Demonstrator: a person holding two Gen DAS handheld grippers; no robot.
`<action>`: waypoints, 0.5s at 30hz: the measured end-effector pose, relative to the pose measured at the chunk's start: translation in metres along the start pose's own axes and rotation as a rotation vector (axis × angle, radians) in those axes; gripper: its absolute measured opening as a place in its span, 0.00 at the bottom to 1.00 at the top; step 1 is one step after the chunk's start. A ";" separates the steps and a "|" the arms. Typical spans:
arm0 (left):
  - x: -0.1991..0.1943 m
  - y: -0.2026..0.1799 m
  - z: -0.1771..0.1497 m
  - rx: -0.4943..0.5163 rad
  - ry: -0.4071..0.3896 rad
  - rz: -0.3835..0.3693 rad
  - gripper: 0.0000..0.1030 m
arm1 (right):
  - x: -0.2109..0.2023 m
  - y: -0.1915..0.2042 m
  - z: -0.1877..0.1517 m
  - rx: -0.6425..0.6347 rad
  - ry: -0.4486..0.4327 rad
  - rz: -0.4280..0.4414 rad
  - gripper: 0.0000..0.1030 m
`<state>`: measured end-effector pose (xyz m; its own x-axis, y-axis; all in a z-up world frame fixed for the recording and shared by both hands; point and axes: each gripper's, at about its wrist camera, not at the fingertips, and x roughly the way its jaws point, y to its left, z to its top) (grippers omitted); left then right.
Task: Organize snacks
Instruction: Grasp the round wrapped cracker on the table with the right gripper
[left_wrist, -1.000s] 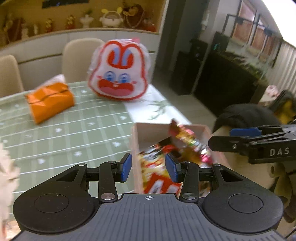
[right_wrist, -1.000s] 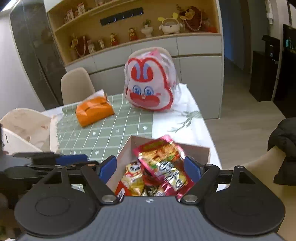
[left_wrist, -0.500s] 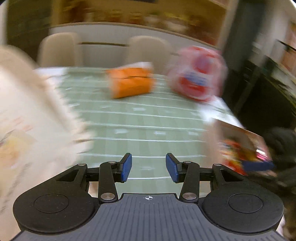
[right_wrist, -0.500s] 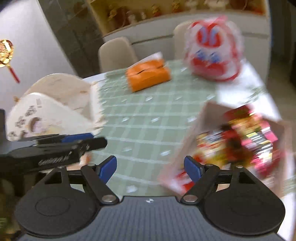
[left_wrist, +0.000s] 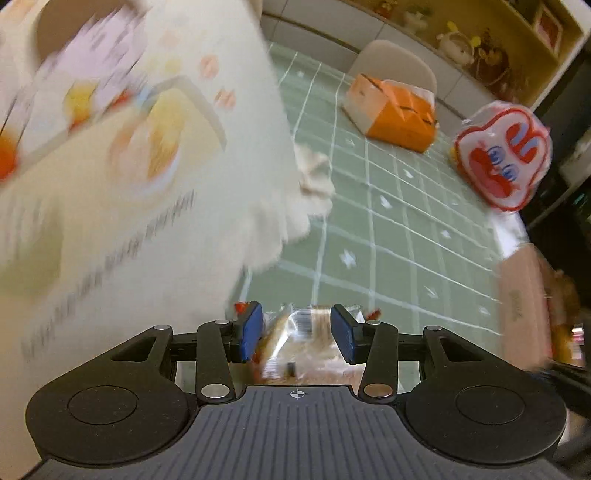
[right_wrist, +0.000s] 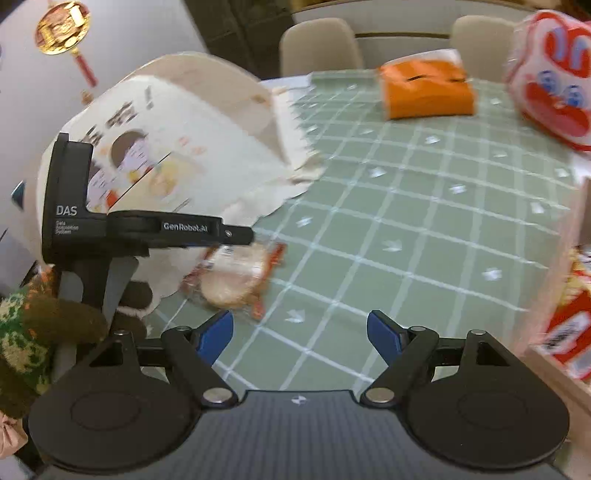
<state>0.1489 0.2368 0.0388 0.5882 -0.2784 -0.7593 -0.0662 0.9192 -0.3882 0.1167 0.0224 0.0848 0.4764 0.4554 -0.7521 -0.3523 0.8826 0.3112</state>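
A clear-wrapped round snack packet (left_wrist: 306, 341) lies on the green checked tablecloth, between the open fingers of my left gripper (left_wrist: 296, 328). The right wrist view shows the same packet (right_wrist: 236, 275) just under the left gripper's tip (right_wrist: 236, 233). My right gripper (right_wrist: 300, 330) is open and empty above the cloth. A cardboard box with several snack packets (right_wrist: 569, 325) stands at the right edge; it also shows in the left wrist view (left_wrist: 524, 295). A big cream printed bag (left_wrist: 122, 155) lies at the left, blurred.
An orange tissue pack (right_wrist: 428, 90) and a red-and-white rabbit-face bag (right_wrist: 554, 74) sit at the far side of the table (right_wrist: 406, 221). Beige chairs (right_wrist: 317, 48) stand behind it. A sleeve in camouflage fabric (right_wrist: 26, 332) is at the lower left.
Both grippers have swung left, away from the snack box toward the cream bag. The left gripper has come down around the wrapped snack packet, its fingers still apart.
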 end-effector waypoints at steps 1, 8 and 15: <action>-0.005 0.005 -0.007 -0.032 0.017 -0.035 0.46 | 0.002 0.002 -0.002 -0.016 0.001 -0.005 0.78; -0.030 0.017 -0.034 -0.148 0.073 -0.171 0.46 | 0.016 0.016 -0.012 -0.111 0.033 0.010 0.78; -0.036 0.018 -0.017 -0.106 0.002 -0.129 0.46 | 0.023 0.017 -0.027 -0.011 0.070 0.037 0.78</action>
<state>0.1131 0.2591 0.0499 0.5959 -0.3928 -0.7005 -0.0753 0.8411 -0.5357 0.0997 0.0452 0.0570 0.4050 0.4783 -0.7792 -0.3775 0.8637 0.3340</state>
